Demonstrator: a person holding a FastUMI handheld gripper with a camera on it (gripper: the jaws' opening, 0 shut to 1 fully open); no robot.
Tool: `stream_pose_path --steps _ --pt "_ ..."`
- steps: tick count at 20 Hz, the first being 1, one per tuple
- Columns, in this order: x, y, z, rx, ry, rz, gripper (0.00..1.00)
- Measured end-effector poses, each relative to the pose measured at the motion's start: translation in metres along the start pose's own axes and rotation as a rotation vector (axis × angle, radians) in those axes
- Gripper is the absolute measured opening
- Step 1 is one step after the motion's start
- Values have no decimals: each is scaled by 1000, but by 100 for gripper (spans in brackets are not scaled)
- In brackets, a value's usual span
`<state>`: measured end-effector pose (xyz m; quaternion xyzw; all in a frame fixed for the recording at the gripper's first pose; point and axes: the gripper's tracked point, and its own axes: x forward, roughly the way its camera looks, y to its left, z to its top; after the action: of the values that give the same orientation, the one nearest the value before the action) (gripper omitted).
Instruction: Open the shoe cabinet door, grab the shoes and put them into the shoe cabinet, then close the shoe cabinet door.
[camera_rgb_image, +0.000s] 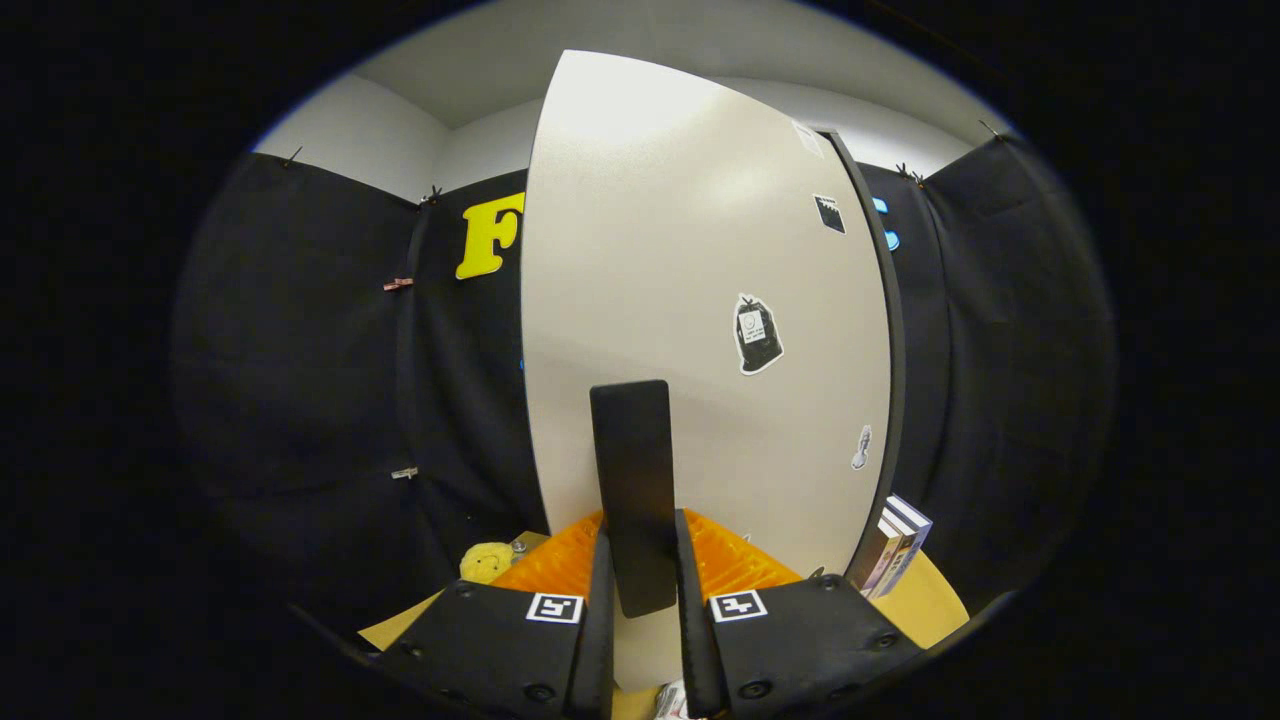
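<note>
The white shoe cabinet door (690, 250) stands upright close in front of me, with a few stickers on its face. A dark edge of the cabinet (893, 330) runs down the door's right side. The door's black vertical handle (630, 450) rises from between my fingers. My gripper (642, 550) is shut on the lower part of this handle, one finger pressing on each side. I cannot tell whether the door is ajar. The cabinet's inside is hidden behind the door.
A yellow soft toy (486, 561) lies on the wooden surface (935, 605) left of the fingers, by the door's foot. Some upright books (897, 545) lean right of the cabinet. Black cloth walls stand close on both sides.
</note>
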<state>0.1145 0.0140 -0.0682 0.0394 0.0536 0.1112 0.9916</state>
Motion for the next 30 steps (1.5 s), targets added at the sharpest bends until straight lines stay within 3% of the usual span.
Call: stream_pose_path --steps 7,18,23,28,30 --pt "-19 -19 5 -21 -21 16 31" --pt "-31 -48 21 -22 -84 -69 30" --pt "-42 -70 26 -30 -102 -155 30" --pt "-64 -104 32 -40 -115 -295 30" --pt "-73 -116 35 -28 -130 -342 18"
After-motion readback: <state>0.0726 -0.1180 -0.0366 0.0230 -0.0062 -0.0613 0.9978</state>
